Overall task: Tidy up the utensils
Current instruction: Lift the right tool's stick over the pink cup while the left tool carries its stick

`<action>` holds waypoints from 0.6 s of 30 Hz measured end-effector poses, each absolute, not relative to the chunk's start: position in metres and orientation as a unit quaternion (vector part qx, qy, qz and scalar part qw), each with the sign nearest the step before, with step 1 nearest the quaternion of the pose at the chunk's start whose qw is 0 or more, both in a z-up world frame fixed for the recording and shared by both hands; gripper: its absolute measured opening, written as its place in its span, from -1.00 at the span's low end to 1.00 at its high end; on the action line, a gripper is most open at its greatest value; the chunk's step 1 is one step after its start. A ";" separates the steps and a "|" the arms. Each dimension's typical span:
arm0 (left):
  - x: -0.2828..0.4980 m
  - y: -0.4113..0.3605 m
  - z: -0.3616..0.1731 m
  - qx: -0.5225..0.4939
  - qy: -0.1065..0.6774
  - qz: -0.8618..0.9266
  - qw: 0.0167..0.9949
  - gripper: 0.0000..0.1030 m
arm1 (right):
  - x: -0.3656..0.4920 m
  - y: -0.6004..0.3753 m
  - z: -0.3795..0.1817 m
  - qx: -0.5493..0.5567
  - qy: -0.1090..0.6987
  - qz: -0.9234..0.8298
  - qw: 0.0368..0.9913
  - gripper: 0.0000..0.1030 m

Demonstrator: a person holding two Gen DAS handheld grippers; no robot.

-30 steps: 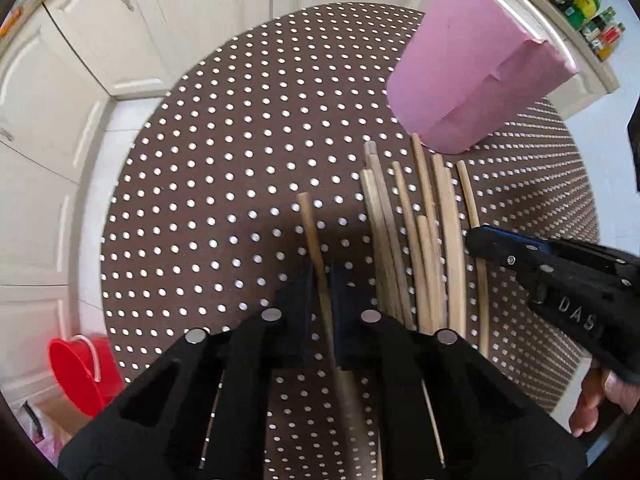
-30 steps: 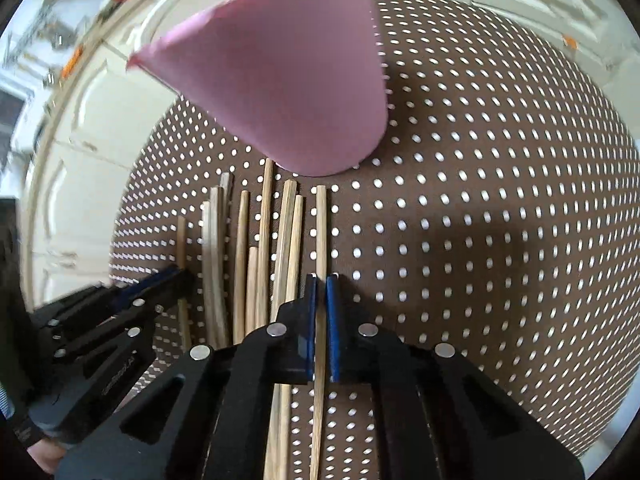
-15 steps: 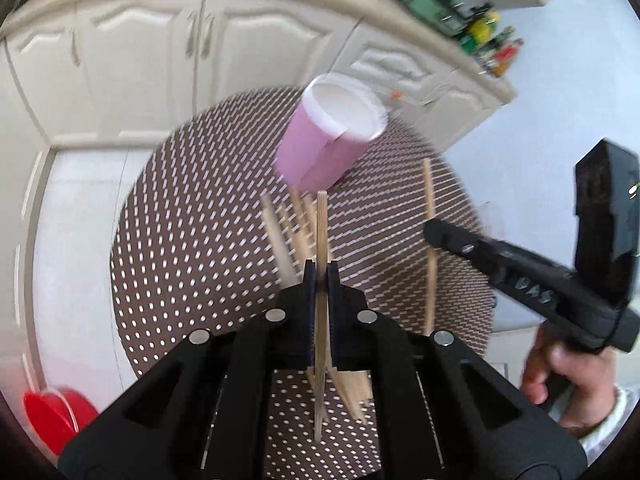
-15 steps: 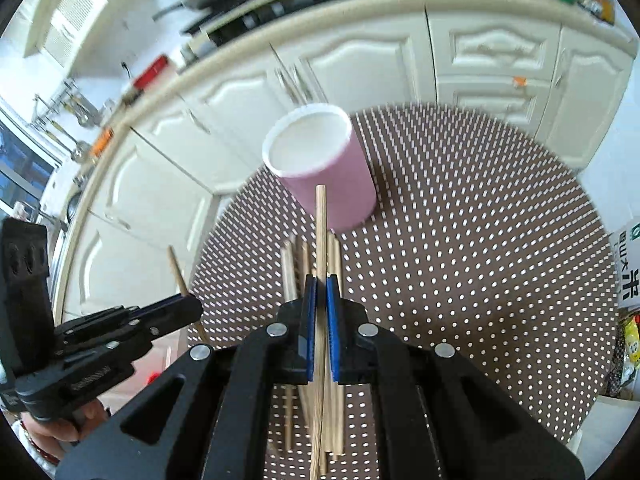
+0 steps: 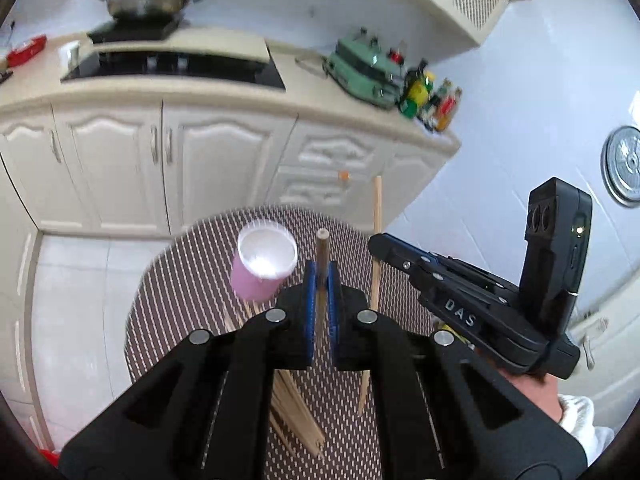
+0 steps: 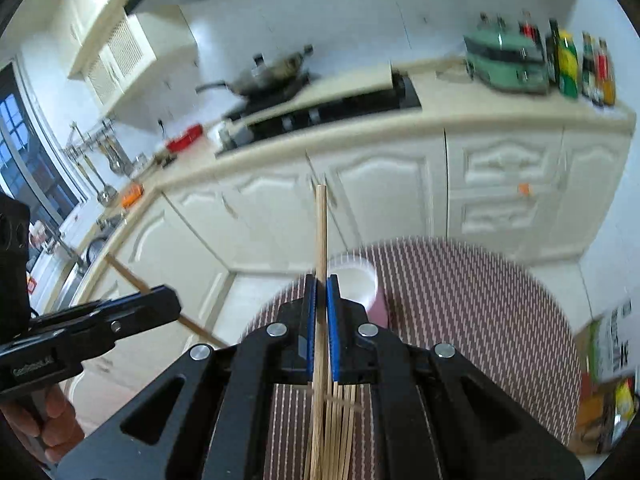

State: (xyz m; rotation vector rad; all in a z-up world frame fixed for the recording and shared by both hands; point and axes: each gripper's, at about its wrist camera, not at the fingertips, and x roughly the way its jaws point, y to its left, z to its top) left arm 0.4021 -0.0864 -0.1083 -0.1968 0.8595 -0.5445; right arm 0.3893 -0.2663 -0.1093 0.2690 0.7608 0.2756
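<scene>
Both grippers have risen well clear of the table (image 5: 168, 308) since a second ago: then they were low over the row of sticks, each closing on one; now the views take in the counter (image 6: 460, 120) and cabinets (image 5: 120, 160) beyond. That reads as two picks done at once, with the drop into the cup (image 5: 264, 264) the likely next step.

The cup stands upright on the spotted cloth, mouth open, ahead of and below both grippers (the right view shows only its rim behind the fingers). The left gripper (image 5: 320, 280) is clamped on one stick (image 5: 322, 244), pointing nearly along the camera axis. The right gripper (image 6: 320, 300) pinches another stick (image 6: 321, 232), upright, its tip well above the fingers.

The remaining sticks (image 5: 296, 408) lie fanned on the table beneath, so most of the task is left.

In the way: the two grippers sit close side by side, and both long sticks must tip into one narrow mouth, so one probably has to go first. Bottles (image 6: 576, 64) and a green appliance (image 5: 364, 76) sit far off on the counter.
</scene>
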 end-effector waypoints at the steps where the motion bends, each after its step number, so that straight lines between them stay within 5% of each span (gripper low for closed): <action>1: 0.407 -0.087 -0.101 -0.093 0.402 -0.252 0.875 -0.89 | 0.397 -0.269 -0.102 0.125 0.352 0.133 0.918 -0.92; 18: 0.486 -0.093 -0.101 -0.097 0.371 -0.137 0.913 -0.89 | 0.500 -0.266 -0.123 0.074 0.258 0.161 0.950 -0.92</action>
